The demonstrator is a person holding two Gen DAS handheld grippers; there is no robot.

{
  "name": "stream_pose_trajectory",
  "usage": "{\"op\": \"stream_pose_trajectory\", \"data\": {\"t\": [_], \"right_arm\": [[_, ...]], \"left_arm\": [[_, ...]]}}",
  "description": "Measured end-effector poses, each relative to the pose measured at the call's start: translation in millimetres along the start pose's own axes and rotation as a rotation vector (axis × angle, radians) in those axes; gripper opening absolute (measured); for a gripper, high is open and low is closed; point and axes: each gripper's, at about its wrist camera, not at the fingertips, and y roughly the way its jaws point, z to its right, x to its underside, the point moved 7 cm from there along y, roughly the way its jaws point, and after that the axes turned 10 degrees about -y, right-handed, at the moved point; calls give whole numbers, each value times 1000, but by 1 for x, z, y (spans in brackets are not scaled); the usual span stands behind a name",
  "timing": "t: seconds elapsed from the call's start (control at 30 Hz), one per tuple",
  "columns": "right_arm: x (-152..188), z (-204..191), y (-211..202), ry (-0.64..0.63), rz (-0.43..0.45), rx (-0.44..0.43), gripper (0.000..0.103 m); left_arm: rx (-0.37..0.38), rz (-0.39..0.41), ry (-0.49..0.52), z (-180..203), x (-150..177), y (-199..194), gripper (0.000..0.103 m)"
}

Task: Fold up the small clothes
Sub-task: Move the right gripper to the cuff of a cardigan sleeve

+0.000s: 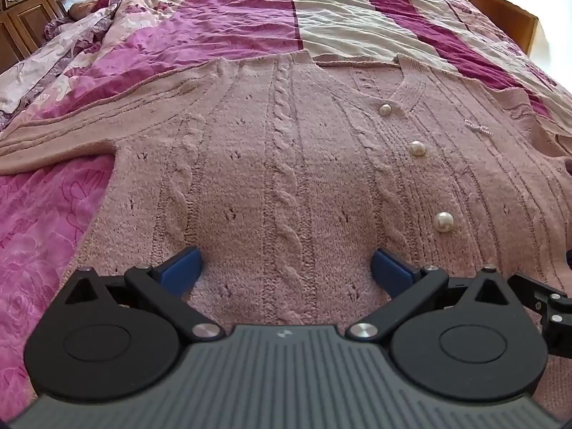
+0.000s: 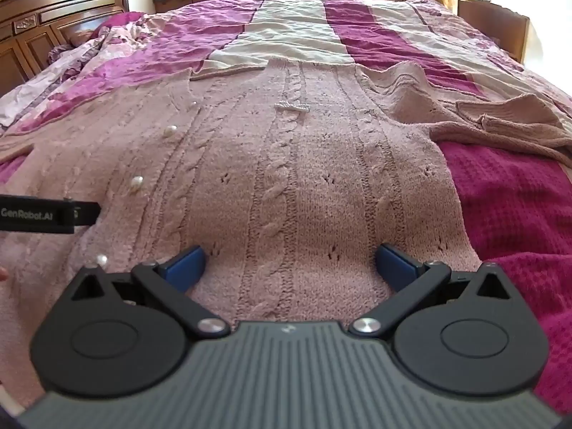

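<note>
Item: pink cable-knit cardigan, lying flat and face-up across the near part of the bed, hem toward the grippers, neckline toward the far side. Pearl buttons are running down the placket; a small pearl bow is sitting on the chest panel.

Sleeves: the left sleeve is stretching out flat to the left; the right sleeve is lying bunched and partly doubled over at the far right.

Support: striped magenta and cream bedspread; a darker waffle-textured blanket is showing near right.

Tools: the left gripper and the right gripper are both hovering over the hem area, jaws spread fully apart, nothing between the blue pads.

Step in hand, as judged: folding is not yet begun. Doing it well is likely calling for straightening the crumpled right sleeve first, then pinching only the knit, not the bedspread beneath, and bringing each side inward evenly so the button line is staying straight.
</note>
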Motion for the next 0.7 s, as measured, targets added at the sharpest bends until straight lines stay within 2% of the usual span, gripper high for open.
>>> {"op": "stream_pose_trajectory", "data": {"t": [0.2, 0.4, 0.53, 0.7], "right_arm": [[-14, 18, -11, 92, -52, -121, 103], [-46, 45, -27, 29, 23, -114, 103], [-67, 79, -16, -15, 40, -28, 103], [-84, 131, 17, 2, 21, 87, 103]], "left_arm": [[11, -15, -45, -4, -8, -9, 103], [2, -18, -39, -5, -16, -15, 103], [-9, -25, -38, -7, -14, -13, 103], [-27, -44, -33, -8, -10, -6, 103]]}}
